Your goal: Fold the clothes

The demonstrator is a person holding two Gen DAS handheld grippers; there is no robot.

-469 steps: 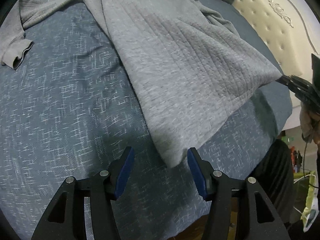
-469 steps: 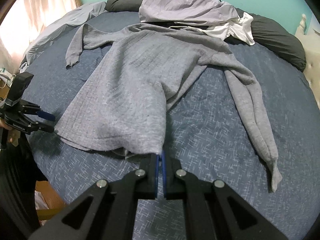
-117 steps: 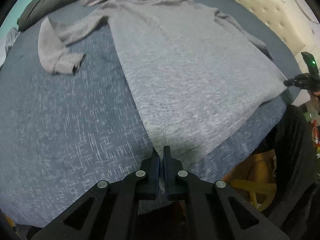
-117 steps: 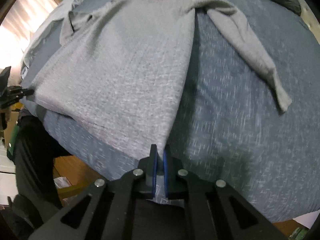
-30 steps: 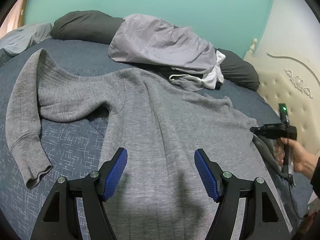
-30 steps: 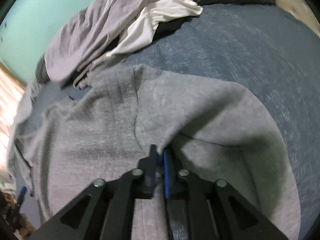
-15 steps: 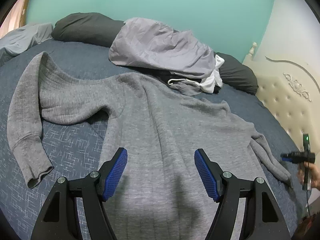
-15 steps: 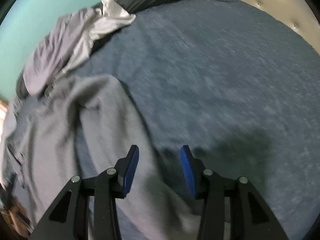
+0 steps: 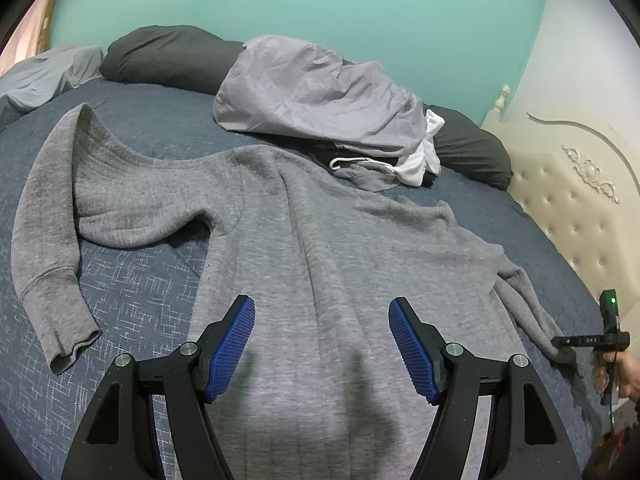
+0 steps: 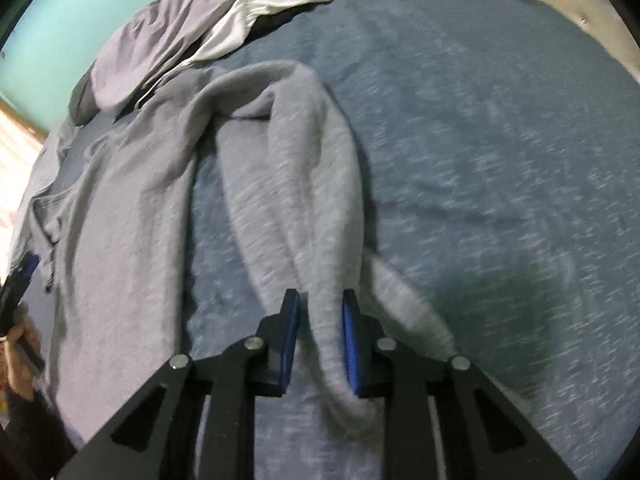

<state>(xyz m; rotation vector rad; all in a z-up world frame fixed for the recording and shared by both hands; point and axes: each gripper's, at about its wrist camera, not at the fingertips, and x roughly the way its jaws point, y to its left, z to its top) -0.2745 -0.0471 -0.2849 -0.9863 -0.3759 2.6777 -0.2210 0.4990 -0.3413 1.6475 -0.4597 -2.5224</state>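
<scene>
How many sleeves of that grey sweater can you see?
2. One sleeve lies bent on the bed on the left gripper's side; the other sleeve runs between the closing jaws of the right gripper.

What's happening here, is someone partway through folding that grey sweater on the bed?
Yes, early on. A person holding two grippers has the grey sweater spread flat on the blue bed cover. The right gripper is closing around the sweater's right sleeve, which lies between its pads. The left gripper hovers open over the sweater's body, gripping nothing. No fold has been made yet; the other sleeve lies out to the side. A pile of clothes waits behind.
</scene>
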